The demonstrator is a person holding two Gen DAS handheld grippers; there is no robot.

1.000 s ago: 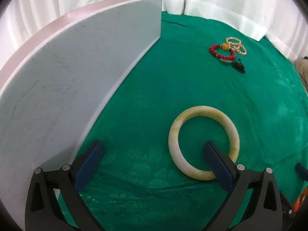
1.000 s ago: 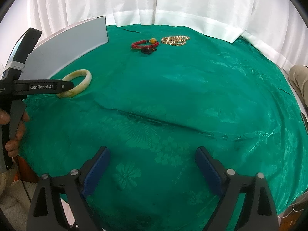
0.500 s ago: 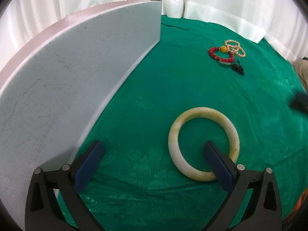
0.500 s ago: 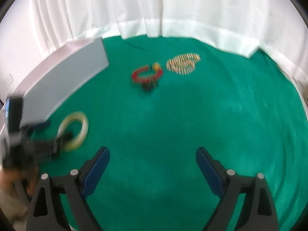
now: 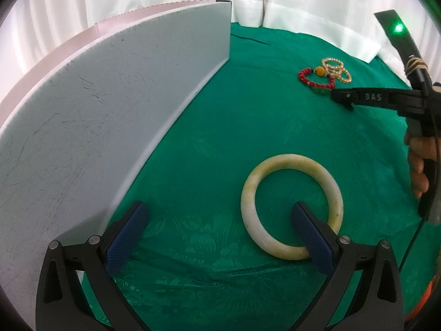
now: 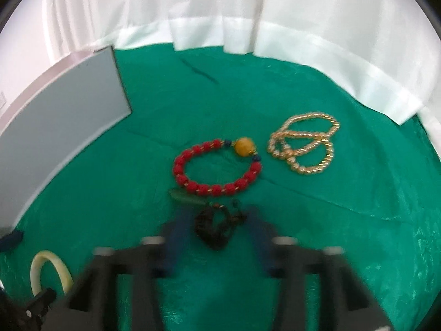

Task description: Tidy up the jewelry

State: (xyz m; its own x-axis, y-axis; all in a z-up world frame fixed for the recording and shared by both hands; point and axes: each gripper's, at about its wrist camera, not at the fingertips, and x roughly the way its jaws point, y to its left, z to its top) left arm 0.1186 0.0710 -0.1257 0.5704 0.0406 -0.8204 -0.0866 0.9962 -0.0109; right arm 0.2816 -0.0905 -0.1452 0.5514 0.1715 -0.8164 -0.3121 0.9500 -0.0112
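A pale jade bangle (image 5: 292, 158) lies flat on the green cloth. My left gripper (image 5: 219, 209) stands open over it, with the right fingertip inside the ring and the left one on bare cloth. Farther back lie a red bead bracelet (image 6: 193, 187) with an amber bead (image 6: 244, 146) and a coiled gold bead strand (image 6: 292, 162). In front of the bracelet sits a dark cord bundle (image 6: 215, 231) with a green pendant (image 6: 187, 197). My right gripper (image 6: 217, 220), blurred, has its jaws closing with the cord bundle between them; the pads do not visibly press it.
A tall white board (image 5: 96, 110) stands along the left side of the cloth. White curtains (image 6: 220, 13) ring the back and right. A person's hand (image 5: 419, 165) holds the right gripper's handle at the right edge of the left wrist view.
My right gripper has travelled across the cloth to the bracelets, and its wide jaws have narrowed around the dark cord bundle. The left gripper and the bangle have stayed put.
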